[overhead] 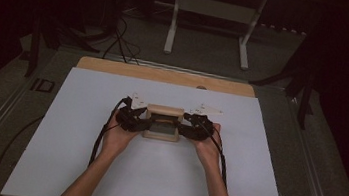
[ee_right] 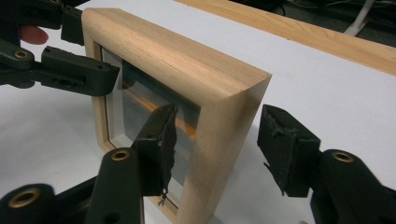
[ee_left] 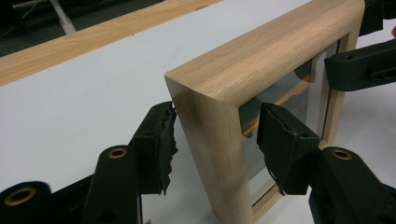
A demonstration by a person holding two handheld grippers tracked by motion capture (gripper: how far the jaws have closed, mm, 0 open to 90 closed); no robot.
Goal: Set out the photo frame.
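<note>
Wooden frame point(overhead: 162, 122) upright mid-table point(overhead: 82, 132), left tool point(ee_left: 215, 140) and right tool point(ee_right: 215, 144) agape astride opposite side edges, not clamped

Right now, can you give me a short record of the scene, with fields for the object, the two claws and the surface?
object: wooden frame with a glass pane, standing upright
left claw: jaws astride the frame's left side, gaps visible on both pads, open
right claw: jaws astride the frame's right side, outer pad clearly apart from the wood, open
surface: white board on a table
hands: one on each claw, at the frame's two sides
</note>
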